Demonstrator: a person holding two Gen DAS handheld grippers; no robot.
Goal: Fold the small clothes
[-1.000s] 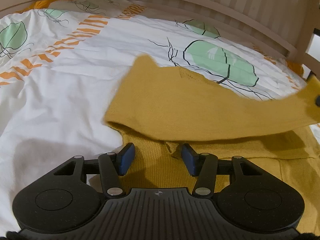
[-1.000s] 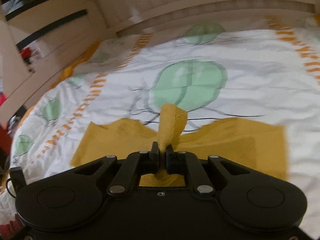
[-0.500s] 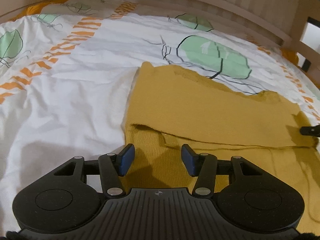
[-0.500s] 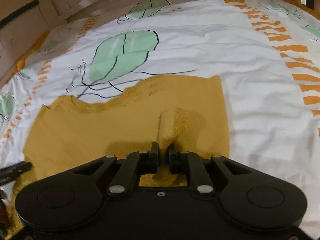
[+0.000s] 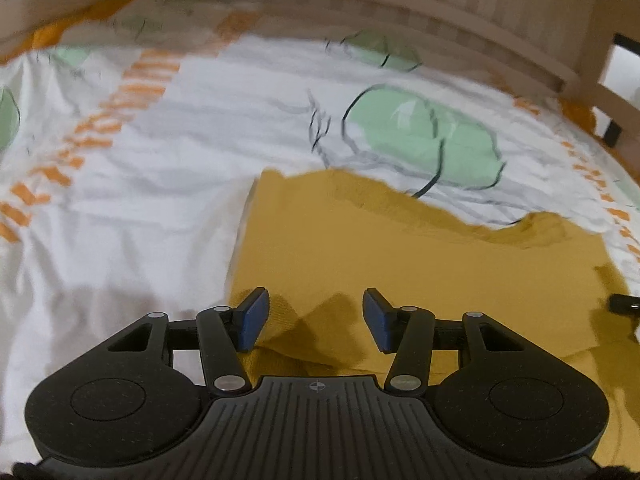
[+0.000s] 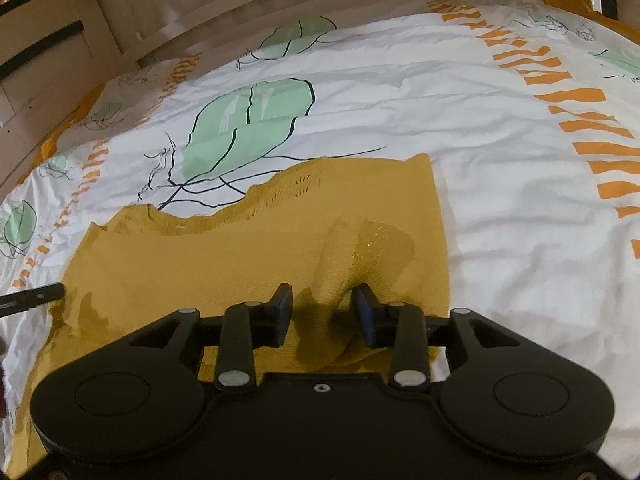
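Observation:
A mustard-yellow knit garment lies folded over itself on the bed; it also shows in the right wrist view. My left gripper is open and empty, low over the garment's near left corner. My right gripper is open, its jaws on either side of a raised pucker of the fabric near the garment's right edge. A tip of the right gripper shows at the far right of the left wrist view, and a tip of the left gripper shows at the left of the right wrist view.
The bed has a white duvet printed with green leaves and orange stripes. A wooden slatted bed rail curves along the far side; it also shows in the right wrist view.
My right gripper carried the garment's edge across and down onto the lower layer, then opened and let go of it. My left gripper stayed open and moved a little forward.

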